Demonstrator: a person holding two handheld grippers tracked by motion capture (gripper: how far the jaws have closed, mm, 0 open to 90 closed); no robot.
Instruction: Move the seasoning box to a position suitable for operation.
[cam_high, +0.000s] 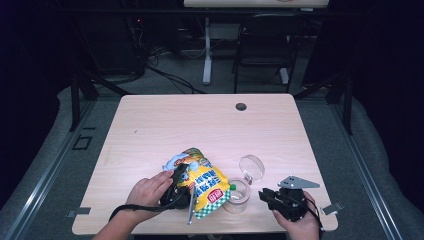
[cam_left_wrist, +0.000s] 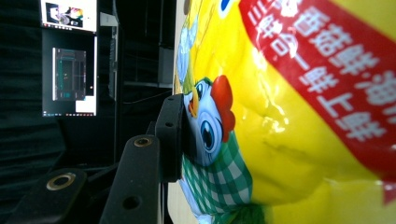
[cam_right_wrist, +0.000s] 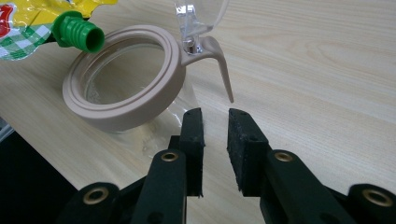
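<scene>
Left gripper: clamped on yellow pouch, green spout over open jar. Right gripper: jaws slightly apart, empty, beside jar on bench.

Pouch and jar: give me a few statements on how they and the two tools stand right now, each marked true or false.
1. The left tool grips the yellow pouch. True.
2. The jar has its hinged lid shut. False: the clear lid is flipped open and the beige rim is uncovered.
3. The pouch's green spout points toward the jar's mouth. True.
4. The right tool is clamped on the jar. False: its jaws stand slightly apart beside the jar with nothing between them.
5. The jar stands between the pouch and the right tool in the high view. True.
6. The pouch lies flat and untouched on the table. False: the left tool holds it.
</scene>
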